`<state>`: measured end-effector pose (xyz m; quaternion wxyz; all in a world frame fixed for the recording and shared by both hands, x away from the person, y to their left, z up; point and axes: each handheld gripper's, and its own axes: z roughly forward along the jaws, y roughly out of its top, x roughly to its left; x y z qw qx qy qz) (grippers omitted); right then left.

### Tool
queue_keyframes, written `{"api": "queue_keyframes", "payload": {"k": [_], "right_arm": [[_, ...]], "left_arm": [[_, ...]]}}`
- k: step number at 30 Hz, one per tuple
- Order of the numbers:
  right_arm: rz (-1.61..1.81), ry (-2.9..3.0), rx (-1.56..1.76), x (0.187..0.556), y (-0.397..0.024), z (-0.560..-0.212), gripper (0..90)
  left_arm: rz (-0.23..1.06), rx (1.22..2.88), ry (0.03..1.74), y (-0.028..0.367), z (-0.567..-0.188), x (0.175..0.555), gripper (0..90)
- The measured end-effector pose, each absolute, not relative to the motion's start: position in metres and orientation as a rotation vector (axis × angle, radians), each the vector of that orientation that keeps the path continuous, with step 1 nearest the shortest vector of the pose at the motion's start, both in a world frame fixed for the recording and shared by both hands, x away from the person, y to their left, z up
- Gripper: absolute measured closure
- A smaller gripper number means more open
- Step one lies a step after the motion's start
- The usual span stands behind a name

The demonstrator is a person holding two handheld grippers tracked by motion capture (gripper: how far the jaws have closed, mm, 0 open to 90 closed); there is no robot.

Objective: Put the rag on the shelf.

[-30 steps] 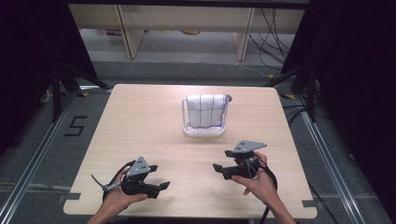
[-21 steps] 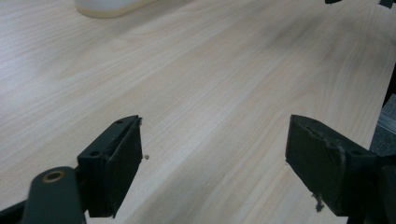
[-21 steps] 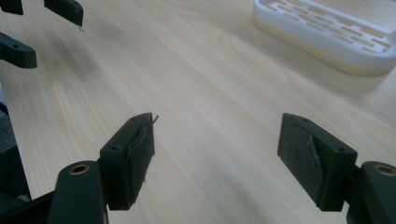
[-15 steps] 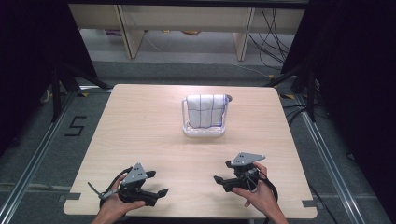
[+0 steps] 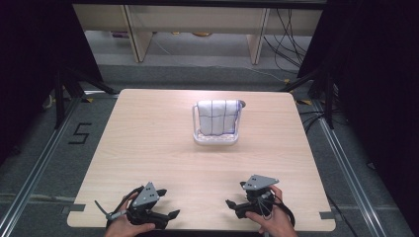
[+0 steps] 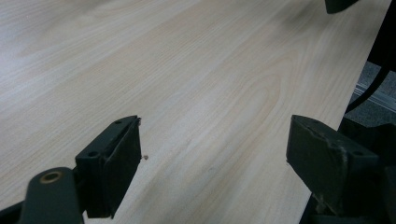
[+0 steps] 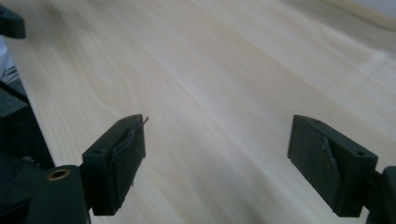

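Observation:
A white cloth with thin blue check lines [image 5: 217,116] hangs folded over a small white rack [image 5: 216,139] in the middle of the pale wooden table [image 5: 148,143]. My left gripper [image 5: 172,215] lies low by the near edge at the left, in a person's hand, pointing right. Its jaws [image 6: 212,154] stand wide apart over bare wood. My right gripper [image 5: 230,203] rests near the front edge at the right and points left toward the other. Its jaws [image 7: 217,154] have just been opening and hold nothing. Both grippers are far from the cloth.
Dark floor surrounds the table, with black stand legs [image 5: 69,84] at both sides and cables [image 5: 291,34] at the back right. A pale shelf unit [image 5: 197,19] stands behind. A tip of the other gripper [image 6: 341,4] peeks in at the top of the left gripper view.
Both hands have drawn back toward the near edge of the table and sunk closer to its top. The right gripper's jaws have spread wider.

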<state>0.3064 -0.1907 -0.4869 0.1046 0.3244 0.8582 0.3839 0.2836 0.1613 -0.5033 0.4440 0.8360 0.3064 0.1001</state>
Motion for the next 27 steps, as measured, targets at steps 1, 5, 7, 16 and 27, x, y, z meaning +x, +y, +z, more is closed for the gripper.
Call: {"api": "queue_keyframes", "payload": {"k": [1,5,7,16,27], "right_arm": [[1.132,2.53,0.957,0.3064,-0.1907,-0.4869,19.8],[1.124,2.54,0.935,0.3014,-0.1919,-0.4885,19.2],[1.121,2.538,0.936,0.3016,-0.1923,-0.4892,19.1],[1.104,2.56,0.93,0.3027,-0.1883,-0.4936,19.4],[1.085,2.569,0.947,0.3019,-0.187,-0.4938,19.4]], "left_arm": [[0.248,2.073,0.76,0.1613,-0.5033,0.2836,17.9],[0.256,2.087,0.757,0.162,-0.5066,0.2865,17.9],[0.254,2.074,0.768,0.1612,-0.5069,0.2859,17.9],[0.255,2.042,0.779,0.1623,-0.5066,0.2886,17.9],[0.263,2.054,0.782,0.1646,-0.5063,0.2909,18.0]]}}
